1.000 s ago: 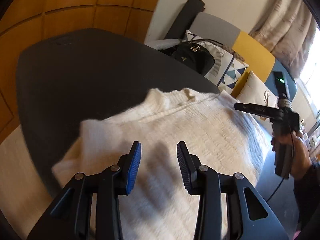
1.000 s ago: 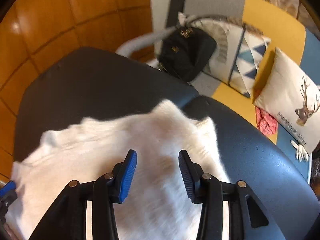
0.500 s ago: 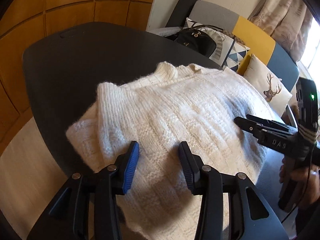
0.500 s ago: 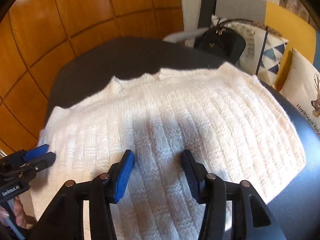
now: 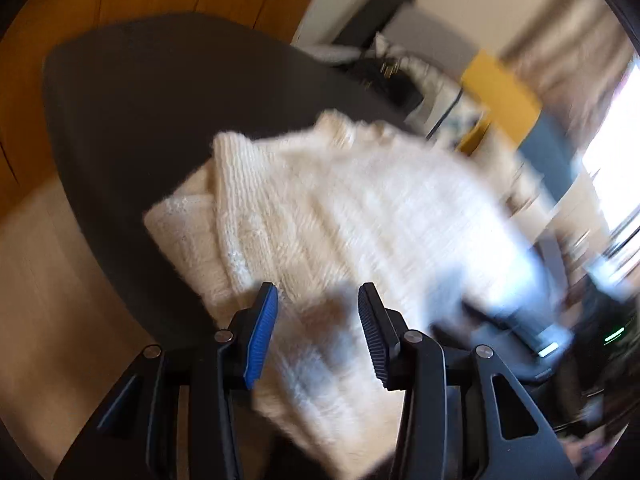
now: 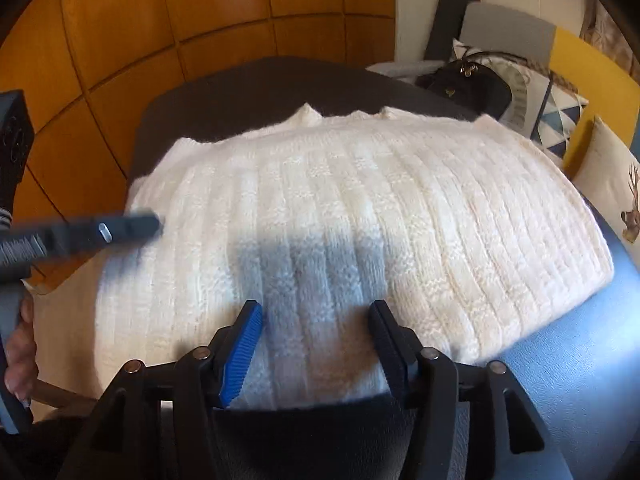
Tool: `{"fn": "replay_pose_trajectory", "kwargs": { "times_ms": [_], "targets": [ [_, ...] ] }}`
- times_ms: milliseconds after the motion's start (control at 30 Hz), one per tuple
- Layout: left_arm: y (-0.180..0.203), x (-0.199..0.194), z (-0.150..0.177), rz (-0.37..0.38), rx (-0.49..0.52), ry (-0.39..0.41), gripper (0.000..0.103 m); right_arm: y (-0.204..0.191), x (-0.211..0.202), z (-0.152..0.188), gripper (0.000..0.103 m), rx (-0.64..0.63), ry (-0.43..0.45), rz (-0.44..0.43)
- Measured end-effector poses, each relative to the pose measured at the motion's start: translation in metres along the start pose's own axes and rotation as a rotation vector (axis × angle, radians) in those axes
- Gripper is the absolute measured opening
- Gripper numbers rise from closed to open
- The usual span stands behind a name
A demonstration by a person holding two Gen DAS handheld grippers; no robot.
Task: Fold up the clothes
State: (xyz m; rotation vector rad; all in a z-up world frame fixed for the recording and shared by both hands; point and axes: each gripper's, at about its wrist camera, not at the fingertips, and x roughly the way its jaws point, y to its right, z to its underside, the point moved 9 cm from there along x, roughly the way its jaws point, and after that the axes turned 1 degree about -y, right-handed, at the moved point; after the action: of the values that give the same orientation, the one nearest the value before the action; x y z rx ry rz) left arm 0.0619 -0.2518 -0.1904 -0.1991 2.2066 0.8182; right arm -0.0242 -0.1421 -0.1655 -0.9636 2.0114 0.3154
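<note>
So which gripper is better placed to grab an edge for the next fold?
Left, probably. The left gripper sits over the sweater's left side edge, where a folded layer shows, jaws apart and empty. The right gripper hangs over the middle of the near hem, jaws opening with nothing between them.

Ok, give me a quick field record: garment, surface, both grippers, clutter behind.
garment: white knit sweater, lying partly folded, ribbed side up
surface: dark table
right gripper: above the near hem, jaws opening, nothing pinched
left gripper: over the sweater's left part, jaws apart, nothing gripped
behind: black handbag, deer cushion on the sofa
view quality: left wrist view is blurred
</note>
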Motion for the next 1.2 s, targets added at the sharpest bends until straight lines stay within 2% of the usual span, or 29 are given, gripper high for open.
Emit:
{"fn": "replay_pose_trajectory", "kwargs": {
  "times_ms": [100, 133, 267, 367, 400, 467, 533, 600, 733, 800, 867, 933, 967, 1000, 1100, 1200],
  "targets": [
    [-0.008, -0.013, -0.022, 0.016, -0.01, 0.05, 0.045, -0.001, -0.007, -0.002, 0.057, 0.016, 0.004, -0.023],
    [-0.008, -0.012, -0.029, 0.017, -0.003, 0.051, 0.045, 0.001, -0.005, 0.001, 0.057, 0.008, -0.008, -0.001],
    [-0.002, -0.001, -0.048, 0.005, 0.036, 0.037, 0.045, 0.007, 0.001, 0.003, 0.058, 0.036, -0.01, -0.018],
    [-0.01, 0.027, -0.052, -0.099, 0.046, -0.031, 0.045, 0.014, -0.007, -0.005, 0.058, 0.067, 0.011, -0.041],
    [-0.015, 0.033, -0.051, -0.108, 0.02, -0.048, 0.045, 0.018, -0.009, -0.008, 0.058, 0.078, 0.018, -0.044],
    [-0.025, 0.046, -0.049, -0.125, -0.032, -0.081, 0.045, 0.045, -0.01, -0.018, 0.058, 0.116, 0.033, 0.023],
    [-0.026, 0.045, -0.049, -0.11, -0.049, -0.087, 0.045, 0.068, 0.005, -0.015, 0.058, 0.16, -0.012, 0.033],
    [-0.027, 0.04, -0.049, -0.103, -0.056, -0.071, 0.045, 0.085, 0.02, -0.008, 0.059, 0.196, -0.073, 0.009],
    [-0.013, 0.012, -0.055, -0.088, 0.006, 0.049, 0.045, 0.1, -0.004, -0.018, 0.058, 0.269, 0.004, -0.097],
    [0.005, 0.003, -0.055, -0.079, 0.092, 0.089, 0.045, 0.127, -0.02, -0.027, 0.058, 0.34, 0.075, -0.078],
    [0.012, 0.016, -0.045, -0.113, 0.151, 0.042, 0.046, 0.16, -0.025, -0.029, 0.058, 0.401, 0.097, -0.011],
    [0.017, 0.031, -0.034, -0.155, 0.206, -0.021, 0.046, 0.2, -0.016, -0.02, 0.058, 0.469, 0.069, 0.132],
    [0.015, 0.042, -0.028, -0.194, 0.22, -0.057, 0.046, 0.21, -0.008, -0.015, 0.058, 0.493, 0.04, 0.126],
    [0.013, 0.048, -0.025, -0.22, 0.232, -0.06, 0.047, 0.221, 0.0, -0.01, 0.058, 0.517, 0.011, 0.119],
    [0.017, 0.045, -0.027, -0.232, 0.234, -0.053, 0.05, 0.25, 0.021, 0.005, 0.058, 0.586, -0.072, 0.1],
    [0.025, 0.026, -0.042, -0.182, 0.214, 0.02, 0.05, 0.247, 0.011, -0.012, 0.059, 0.542, -0.026, 0.082]
  ]
}}
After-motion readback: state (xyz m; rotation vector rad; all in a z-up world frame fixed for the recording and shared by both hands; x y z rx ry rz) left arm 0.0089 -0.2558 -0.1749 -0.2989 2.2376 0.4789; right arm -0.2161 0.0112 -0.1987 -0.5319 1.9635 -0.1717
